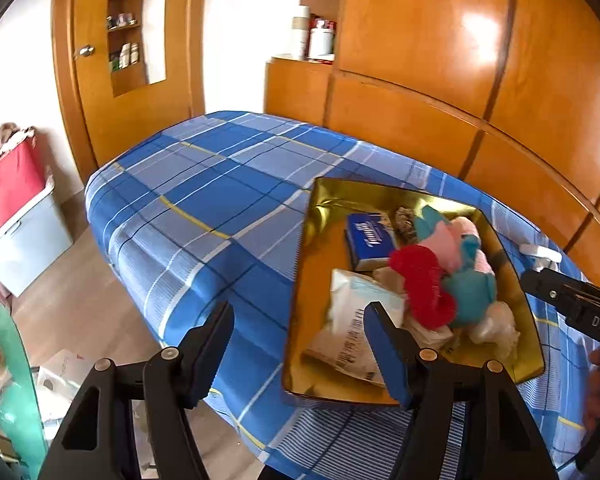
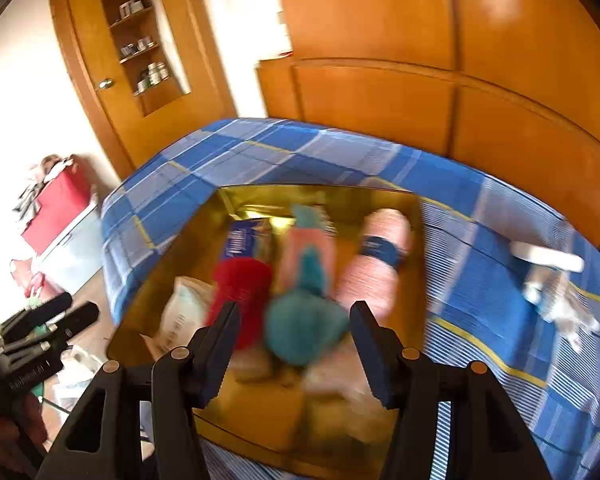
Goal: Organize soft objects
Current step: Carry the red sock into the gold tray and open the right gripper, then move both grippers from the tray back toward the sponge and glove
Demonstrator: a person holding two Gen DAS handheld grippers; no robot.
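A gold box (image 1: 320,240) sits on the blue plaid bed (image 1: 204,184). It holds a red fuzzy item (image 1: 424,284), teal and pink soft toys (image 1: 460,256), a blue tissue pack (image 1: 368,240) and a white plastic packet (image 1: 352,320). My left gripper (image 1: 300,320) is open and empty above the box's near left edge. In the blurred right wrist view the box (image 2: 172,264) also holds a pink roll with a dark blue band (image 2: 376,256), beside the red item (image 2: 240,284) and a teal item (image 2: 304,328). My right gripper (image 2: 294,320) is open above the teal item.
A white object (image 2: 548,258) and crumpled pale item (image 2: 564,308) lie on the bed right of the box. Wooden wardrobe panels (image 1: 440,80) stand behind the bed. A red and white bin (image 1: 16,208) stands on the floor at left, with clutter (image 1: 60,384) below.
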